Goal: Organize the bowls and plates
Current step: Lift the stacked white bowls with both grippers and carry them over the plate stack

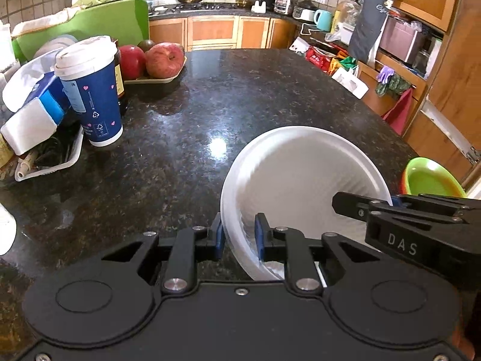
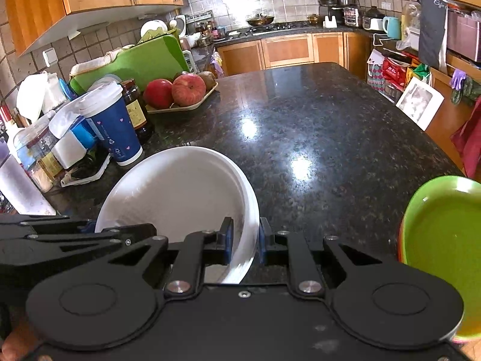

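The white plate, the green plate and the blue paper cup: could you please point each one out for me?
white plate (image 1: 300,165), left wrist view, on its bare inner surface.
green plate (image 2: 445,225), right wrist view, on its inner surface.
blue paper cup (image 1: 93,96), left wrist view, on its blue side wall.

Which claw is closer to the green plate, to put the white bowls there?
The right claw. The green plate sits just off its outer side, while the left claw grips the white bowls' far rim.
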Tool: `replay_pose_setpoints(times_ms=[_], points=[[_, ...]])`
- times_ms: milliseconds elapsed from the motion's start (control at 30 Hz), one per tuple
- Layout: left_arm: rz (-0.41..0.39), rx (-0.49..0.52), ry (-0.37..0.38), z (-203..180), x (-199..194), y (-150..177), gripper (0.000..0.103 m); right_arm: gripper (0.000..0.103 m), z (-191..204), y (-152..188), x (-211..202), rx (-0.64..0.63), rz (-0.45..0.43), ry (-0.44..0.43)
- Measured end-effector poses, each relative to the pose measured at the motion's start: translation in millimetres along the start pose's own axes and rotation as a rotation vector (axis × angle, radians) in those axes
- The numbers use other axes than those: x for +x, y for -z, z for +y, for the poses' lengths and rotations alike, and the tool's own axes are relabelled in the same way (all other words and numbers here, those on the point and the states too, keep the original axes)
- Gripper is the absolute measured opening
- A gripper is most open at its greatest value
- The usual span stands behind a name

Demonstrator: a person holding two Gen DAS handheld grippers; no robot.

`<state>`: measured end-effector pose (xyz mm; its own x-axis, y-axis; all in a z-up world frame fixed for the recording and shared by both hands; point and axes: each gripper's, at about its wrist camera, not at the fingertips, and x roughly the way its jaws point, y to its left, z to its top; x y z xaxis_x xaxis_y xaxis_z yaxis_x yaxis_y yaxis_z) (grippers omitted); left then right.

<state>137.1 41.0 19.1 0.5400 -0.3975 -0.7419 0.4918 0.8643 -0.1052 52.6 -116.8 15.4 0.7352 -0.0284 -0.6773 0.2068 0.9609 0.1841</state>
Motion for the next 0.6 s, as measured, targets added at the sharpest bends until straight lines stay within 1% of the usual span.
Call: replay_pose_setpoints(times_ms=[167, 300, 500, 600], points=[[-0.014, 0.013, -0.006, -10.0, -7.7, 1.0, 0.026, 0.019, -6.2, 2.9, -13.6, 0.003, -0.027, -0.004], [-0.022, 0.025, -0.006, -26.3, -9.5, -0.4, 0.026, 0.019, -21.3, 4.2, -25.3, 0.009, -0.049, -0.002], [-0.032, 0.034, 0.000, -66.6, -2.1, -5.8, 0.026, 0.019, -63.0, 1.9, -45.7, 0.005, -0.077, 0.009], [-0.029, 0.035, 0.012, -92.9, 4.7, -9.8, 0.026, 0.019, -95.0, -3.2, -56.7, 0.002, -0.081, 0.013]])
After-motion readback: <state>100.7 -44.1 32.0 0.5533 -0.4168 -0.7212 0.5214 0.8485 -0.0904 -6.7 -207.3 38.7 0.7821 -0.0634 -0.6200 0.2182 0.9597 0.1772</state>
